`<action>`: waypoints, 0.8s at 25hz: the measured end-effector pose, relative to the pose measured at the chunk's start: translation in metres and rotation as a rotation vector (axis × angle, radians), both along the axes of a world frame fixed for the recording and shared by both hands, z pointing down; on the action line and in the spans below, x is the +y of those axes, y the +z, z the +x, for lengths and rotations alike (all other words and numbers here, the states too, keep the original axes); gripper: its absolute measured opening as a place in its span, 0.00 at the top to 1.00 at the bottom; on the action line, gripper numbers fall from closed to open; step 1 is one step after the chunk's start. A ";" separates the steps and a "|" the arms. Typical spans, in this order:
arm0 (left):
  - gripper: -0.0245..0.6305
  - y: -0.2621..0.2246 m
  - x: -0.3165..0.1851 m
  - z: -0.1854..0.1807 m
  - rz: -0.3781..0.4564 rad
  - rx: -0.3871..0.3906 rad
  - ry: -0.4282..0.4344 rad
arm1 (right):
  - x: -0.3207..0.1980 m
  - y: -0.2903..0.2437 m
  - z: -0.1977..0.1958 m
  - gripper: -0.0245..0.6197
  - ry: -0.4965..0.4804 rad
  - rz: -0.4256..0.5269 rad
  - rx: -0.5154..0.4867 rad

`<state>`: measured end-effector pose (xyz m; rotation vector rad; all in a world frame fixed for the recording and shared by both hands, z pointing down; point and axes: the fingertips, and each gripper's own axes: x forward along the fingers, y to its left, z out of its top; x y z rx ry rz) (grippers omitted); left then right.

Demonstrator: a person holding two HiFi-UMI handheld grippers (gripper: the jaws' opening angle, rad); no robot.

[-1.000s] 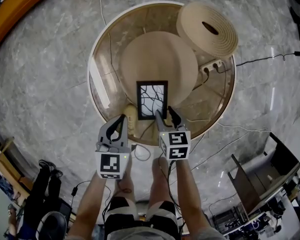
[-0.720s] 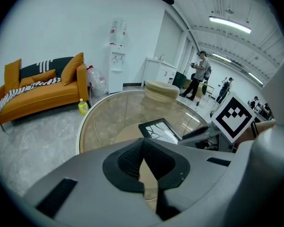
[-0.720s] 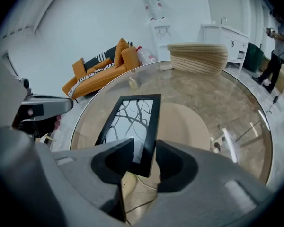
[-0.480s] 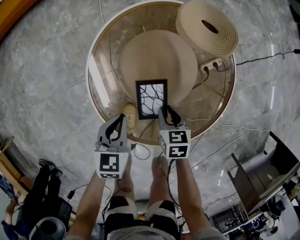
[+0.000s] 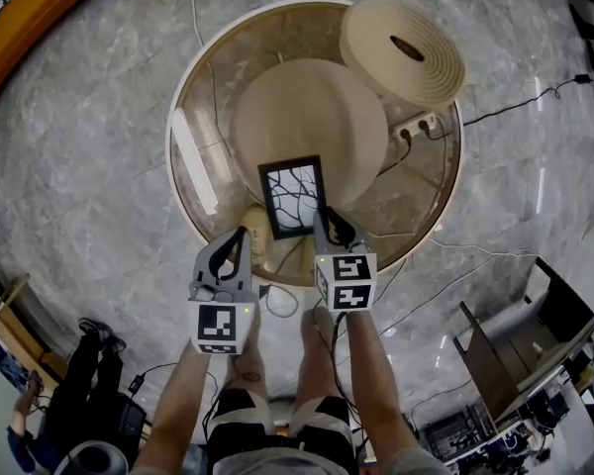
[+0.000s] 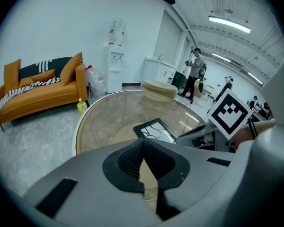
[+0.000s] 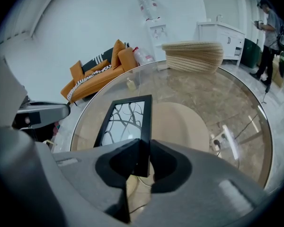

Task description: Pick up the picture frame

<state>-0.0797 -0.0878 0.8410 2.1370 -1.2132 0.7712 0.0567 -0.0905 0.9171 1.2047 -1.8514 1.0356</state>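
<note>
Your picture frame (image 5: 293, 198): slim black rectangular border, white print of bare black branches. It's in portrait, long axis running away from you, skewed so the far end leans left. It sits over the near edge of the round tan disc (image 5: 307, 107) on the glass table (image 5: 193, 87). Its near right corner is between your right gripper (image 5: 329, 224) jaws, which are closing with pads on both faces. Can't tell if it's clear of the surface.

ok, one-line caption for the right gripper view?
Right gripper, jaws closing on the edge of a black picture frame, round glass table beyond.
</note>
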 end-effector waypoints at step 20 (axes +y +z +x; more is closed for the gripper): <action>0.94 -0.058 -0.010 -0.004 0.065 -0.014 -0.016 | -0.017 -0.061 0.002 0.86 -0.012 0.093 -0.004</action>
